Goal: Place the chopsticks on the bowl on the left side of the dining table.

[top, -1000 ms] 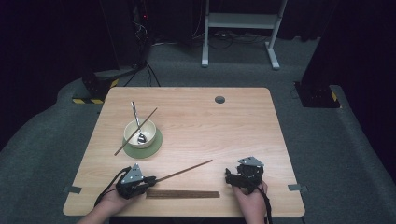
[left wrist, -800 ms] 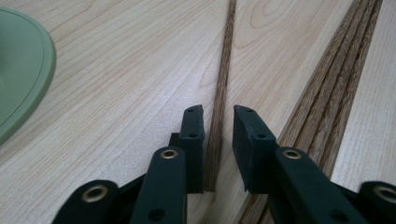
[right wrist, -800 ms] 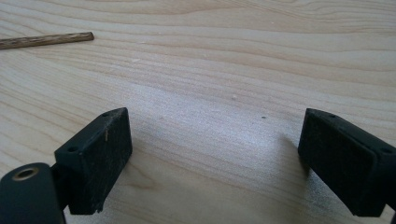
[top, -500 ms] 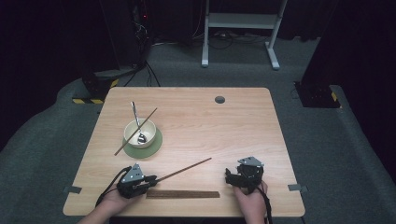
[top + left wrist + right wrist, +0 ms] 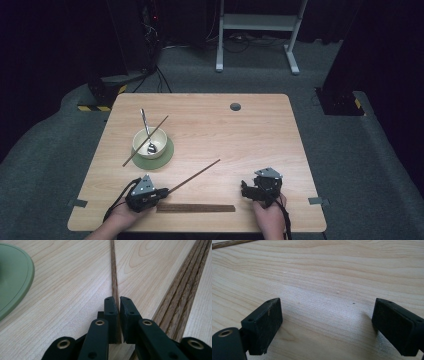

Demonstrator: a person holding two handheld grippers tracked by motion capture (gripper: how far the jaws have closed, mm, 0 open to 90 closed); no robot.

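Observation:
My left gripper (image 5: 162, 192) lies near the table's front left edge, shut on the thick end of a dark wooden chopstick (image 5: 195, 175) that points away to the right. The left gripper view has the pads (image 5: 111, 315) pinching that chopstick (image 5: 114, 272), having just closed the last bit on it. My right gripper (image 5: 244, 188) rests at the front right, open, with bare wood between its jaws (image 5: 327, 317). A cream bowl (image 5: 142, 147) on a green saucer (image 5: 168, 155) holds a metal spoon (image 5: 145, 122). A second chopstick (image 5: 161, 122) leans across the bowl's rim.
A long grooved wooden strip (image 5: 195, 208) lies along the front edge, just right of my left gripper (image 5: 117, 300). The saucer's rim (image 5: 12, 277) is to the left in that view. A round cable hole (image 5: 235, 106) sits at the table's far side.

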